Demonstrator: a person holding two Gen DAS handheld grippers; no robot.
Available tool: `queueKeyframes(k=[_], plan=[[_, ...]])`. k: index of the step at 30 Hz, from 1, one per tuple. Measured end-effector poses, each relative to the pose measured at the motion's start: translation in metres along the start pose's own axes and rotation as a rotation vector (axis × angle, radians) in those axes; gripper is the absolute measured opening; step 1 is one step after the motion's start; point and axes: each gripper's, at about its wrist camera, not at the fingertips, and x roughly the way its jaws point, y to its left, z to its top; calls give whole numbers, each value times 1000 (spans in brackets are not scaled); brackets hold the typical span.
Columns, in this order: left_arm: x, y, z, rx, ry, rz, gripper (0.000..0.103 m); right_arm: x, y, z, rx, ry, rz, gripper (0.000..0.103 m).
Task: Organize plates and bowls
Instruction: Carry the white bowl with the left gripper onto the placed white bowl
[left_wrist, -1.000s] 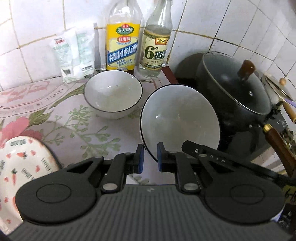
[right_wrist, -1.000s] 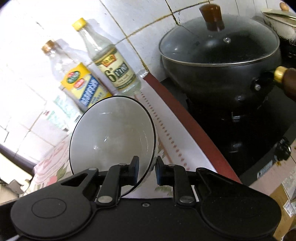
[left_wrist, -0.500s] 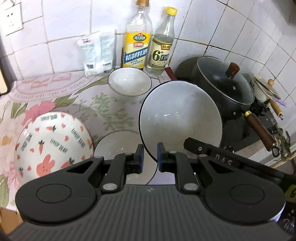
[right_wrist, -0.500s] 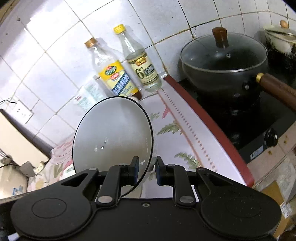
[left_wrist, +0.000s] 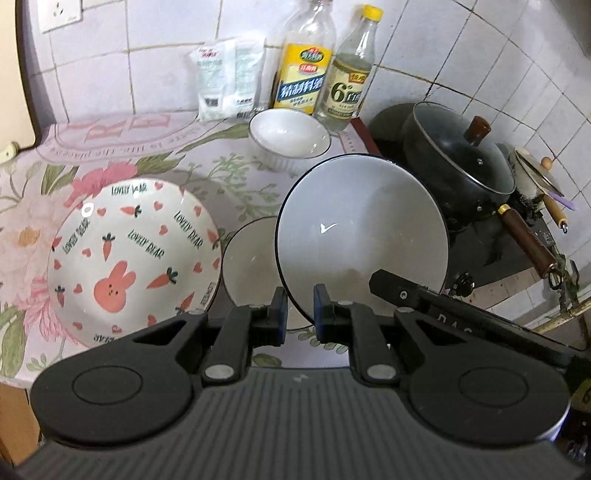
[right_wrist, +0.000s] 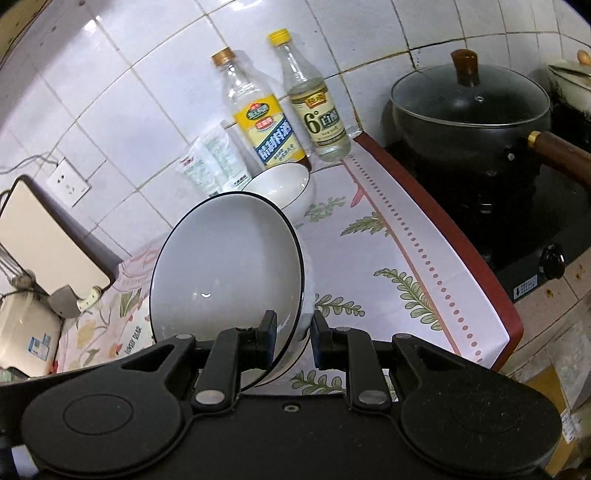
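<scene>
My right gripper (right_wrist: 293, 338) is shut on the rim of a white bowl with a dark rim (right_wrist: 225, 266) and holds it tilted above the counter. In the left wrist view the same bowl (left_wrist: 364, 236) stands in front of my left gripper (left_wrist: 299, 312), whose jaws are close together with nothing between them. A second plain white bowl (left_wrist: 247, 266) sits under it, beside a rabbit-and-carrot bowl (left_wrist: 129, 254). A small white bowl (left_wrist: 290, 134) stands by the bottles and also shows in the right wrist view (right_wrist: 282, 184).
Two bottles (left_wrist: 301, 70) (left_wrist: 349, 77) and white packets (left_wrist: 225, 77) stand against the tiled wall. A lidded black pot (left_wrist: 458, 162) with a wooden handle sits on the stove at right. The floral cloth (left_wrist: 155, 155) covers the counter.
Both grippers have pulled back and up from the wall. The held bowl has come with them, and the rabbit bowl and the second white bowl have come into view.
</scene>
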Motion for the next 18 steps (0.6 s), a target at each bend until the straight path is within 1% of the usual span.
queueKeyframes(k=[7, 11, 13, 15, 16, 18], plan=[[10, 11, -3, -28, 22, 6, 12, 11, 9, -6, -68, 20, -26, 24], [17, 20, -5, -52, 34, 1, 12, 18, 11, -10, -87, 21, -22, 25], [20, 25, -6, -71, 33, -15, 13, 21, 12, -12, -96, 17, -23, 25], [26, 32, -7, -98, 19, -55, 12, 24, 12, -12, -108, 7, -34, 25], [29, 35, -7, -112, 24, -70, 12, 26, 10, -11, -102, 3, -35, 25], [34, 39, -9, -133, 34, -82, 13, 31, 3, -9, -57, 12, -11, 25]])
